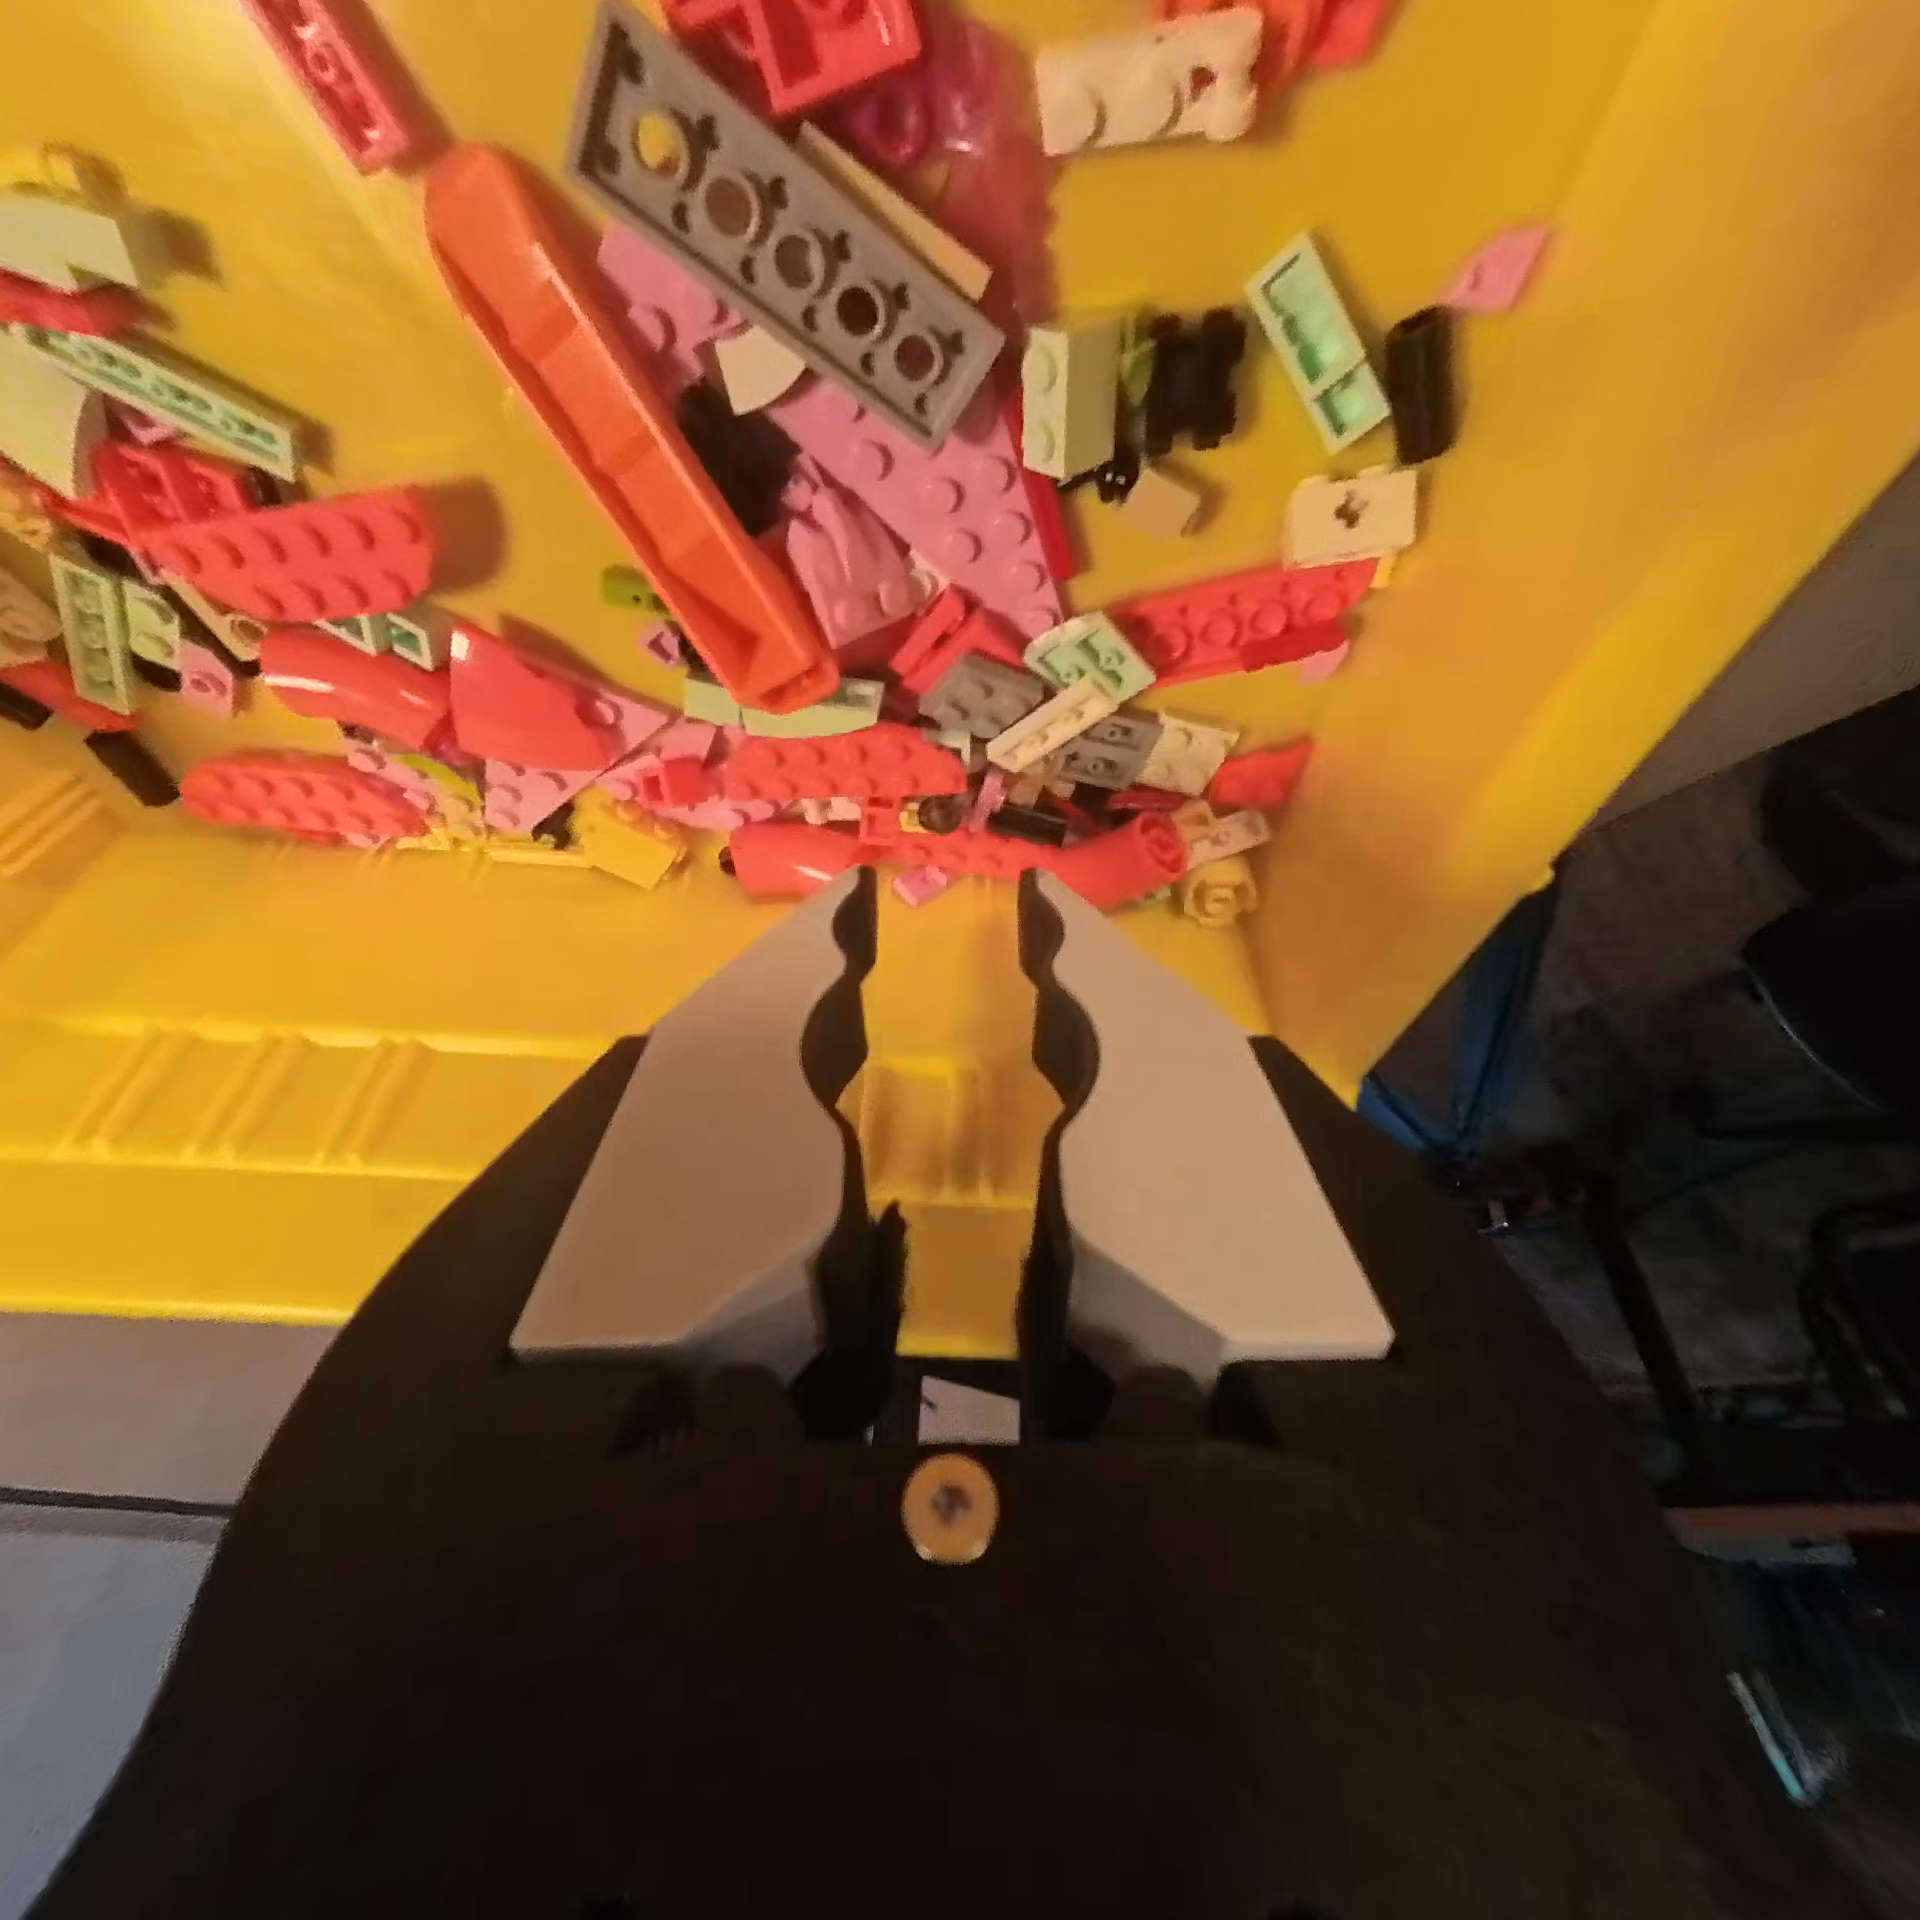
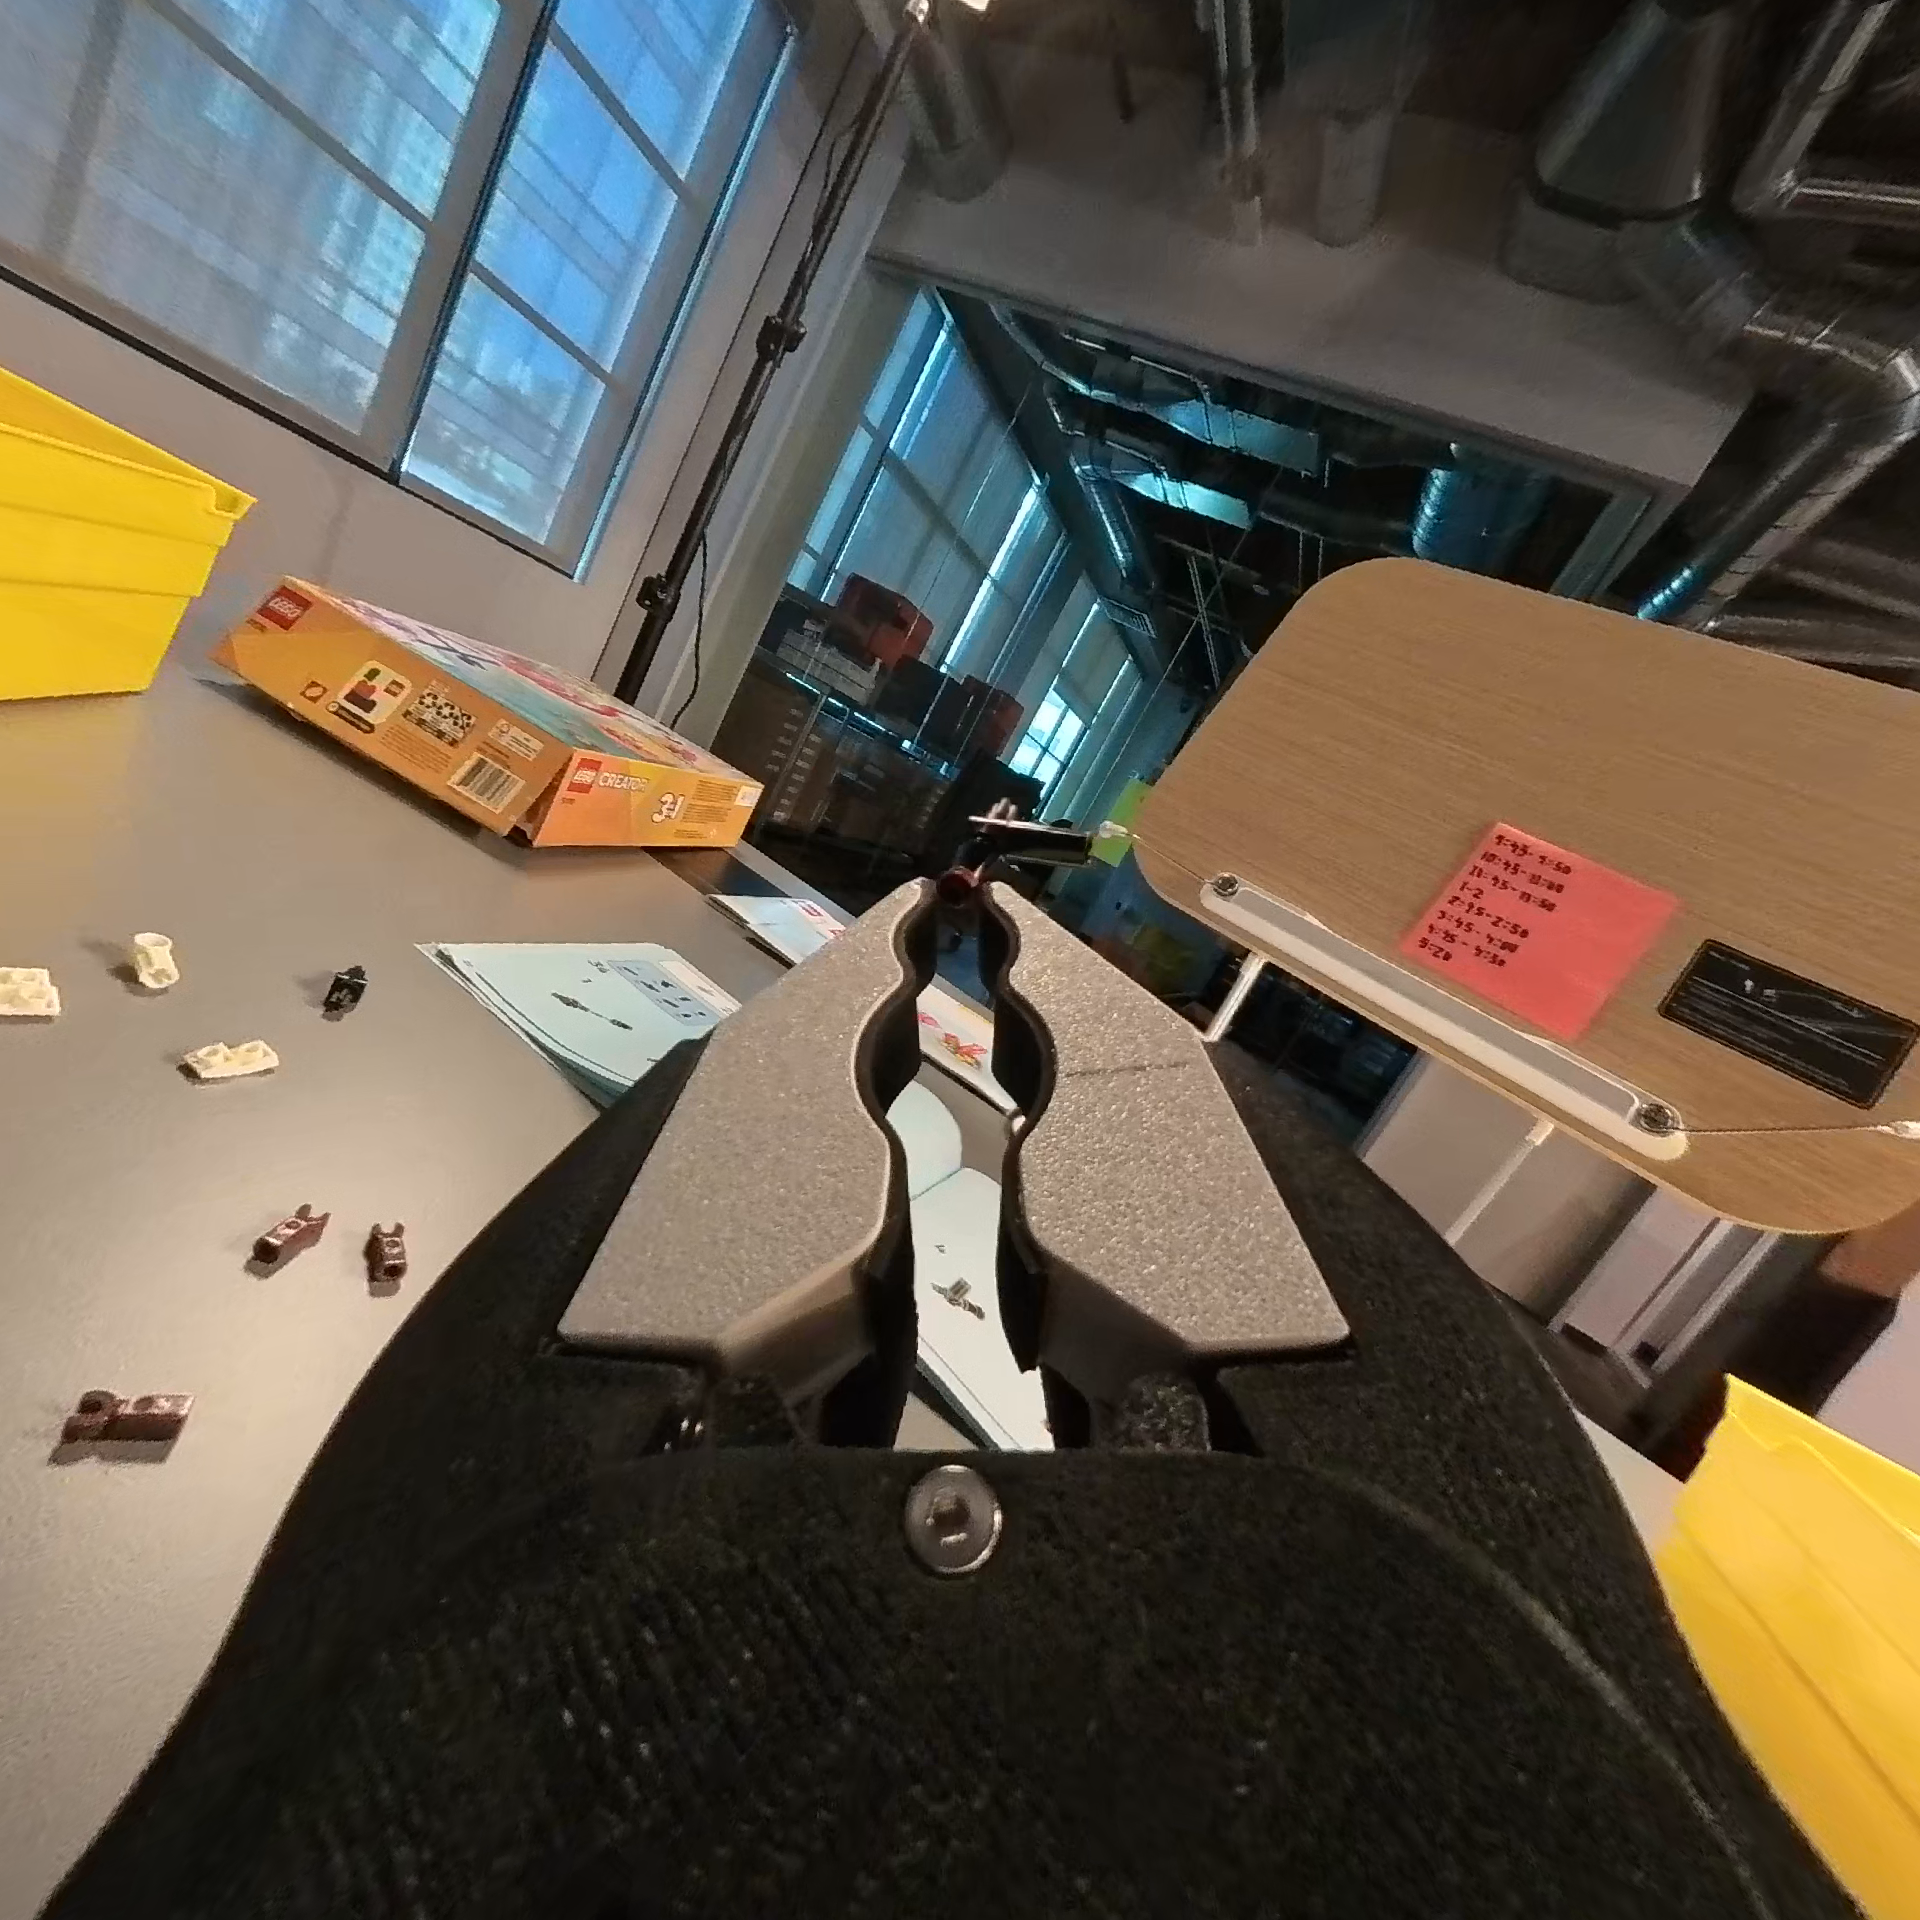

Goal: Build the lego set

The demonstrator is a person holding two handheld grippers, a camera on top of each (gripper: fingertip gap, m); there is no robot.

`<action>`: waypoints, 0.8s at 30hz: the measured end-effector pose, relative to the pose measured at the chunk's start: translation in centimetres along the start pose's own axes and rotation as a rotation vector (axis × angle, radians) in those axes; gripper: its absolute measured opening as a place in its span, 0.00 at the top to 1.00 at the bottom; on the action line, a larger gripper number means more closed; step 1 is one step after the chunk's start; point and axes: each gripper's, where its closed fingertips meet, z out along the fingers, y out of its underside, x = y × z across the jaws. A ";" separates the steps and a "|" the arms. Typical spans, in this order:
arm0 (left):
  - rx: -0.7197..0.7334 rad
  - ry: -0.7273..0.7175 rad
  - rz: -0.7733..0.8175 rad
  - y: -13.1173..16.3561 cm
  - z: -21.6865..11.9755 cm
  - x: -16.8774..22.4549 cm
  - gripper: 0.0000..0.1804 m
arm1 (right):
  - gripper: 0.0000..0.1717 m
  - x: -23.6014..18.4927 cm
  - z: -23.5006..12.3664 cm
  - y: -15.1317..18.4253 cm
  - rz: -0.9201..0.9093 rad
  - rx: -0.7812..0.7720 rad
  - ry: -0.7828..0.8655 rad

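Black and grey, the left gripper (image 1: pixel 940 883) fills the near part of its view with its fingers parted and only the bin's yellow floor showing between them, so it holds nothing; its tips hang just short of a long coral-red studded plastic brick (image 1: pixel 956 847) at the near edge of a heap of red, pink, grey and pale green toy bricks (image 1: pixel 831 499) lying loose in a yellow plastic bin (image 1: pixel 260 1091), whose walls keep the pile together. A small pink tile (image 1: pixel 920 886) lies just by the tips. Over the grey tabletop (image 2: pixel 312 1143), the right gripper (image 2: pixel 958 891) is raised, its tips pinched on a small dark assembly with a red round end (image 2: pixel 951 885) and a black bar jutting beyond. Small dark brown and white pieces (image 2: pixel 291 1236) lie spread singly beside an open instruction booklet (image 2: pixel 582 997) and an orange cardboard box (image 2: pixel 488 738)
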 end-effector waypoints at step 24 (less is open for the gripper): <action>0.382 -0.104 -0.065 -1.7 -4.5 -2.2 0.97 | 0.97 -0.1 0.0 0.2 0.014 -0.006 -0.006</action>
